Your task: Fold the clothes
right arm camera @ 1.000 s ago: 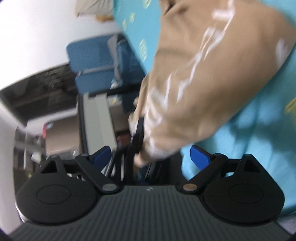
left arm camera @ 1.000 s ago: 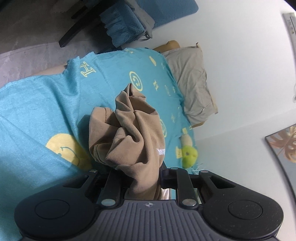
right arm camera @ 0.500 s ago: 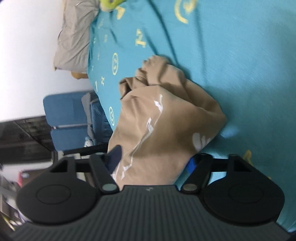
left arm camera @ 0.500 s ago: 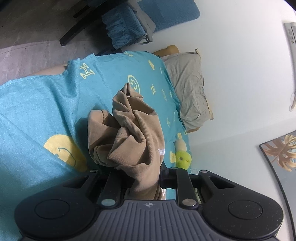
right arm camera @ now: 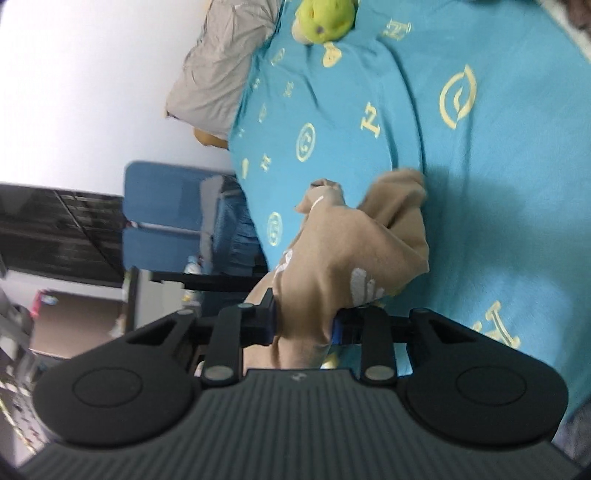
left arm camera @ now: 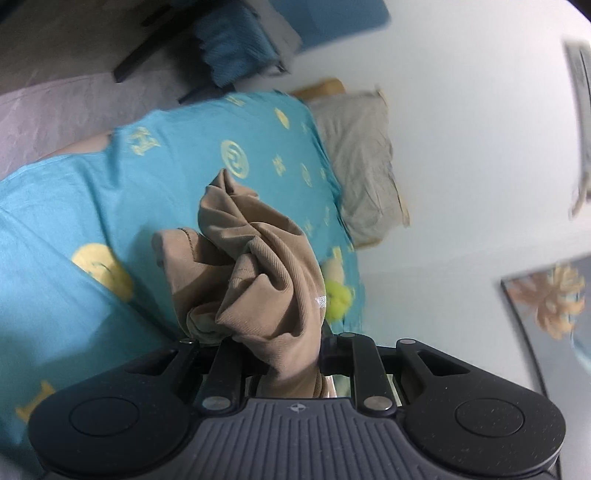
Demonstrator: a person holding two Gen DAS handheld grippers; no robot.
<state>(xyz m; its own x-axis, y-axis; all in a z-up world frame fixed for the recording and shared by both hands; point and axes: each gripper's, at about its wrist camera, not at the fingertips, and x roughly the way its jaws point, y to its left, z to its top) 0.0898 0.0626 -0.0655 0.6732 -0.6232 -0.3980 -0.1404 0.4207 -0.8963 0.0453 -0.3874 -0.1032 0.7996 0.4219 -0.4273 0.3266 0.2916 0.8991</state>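
Note:
A crumpled tan garment with white print hangs bunched over the turquoise bedspread. My left gripper is shut on one part of it, the cloth filling the gap between the black fingers. In the right wrist view the same tan garment runs down into my right gripper, whose blue-padded fingers are shut on a thick fold. Its far end droops onto the bedspread.
A grey pillow lies at the head of the bed against the white wall, and a yellow-green plush toy rests beside it. A blue chair with dark cloth stands by the bed. A framed leaf picture hangs on the wall.
The right gripper was open a second ago and has shut on the tan garment, pulling back from it. The left gripper kept its hold and drifted slightly.

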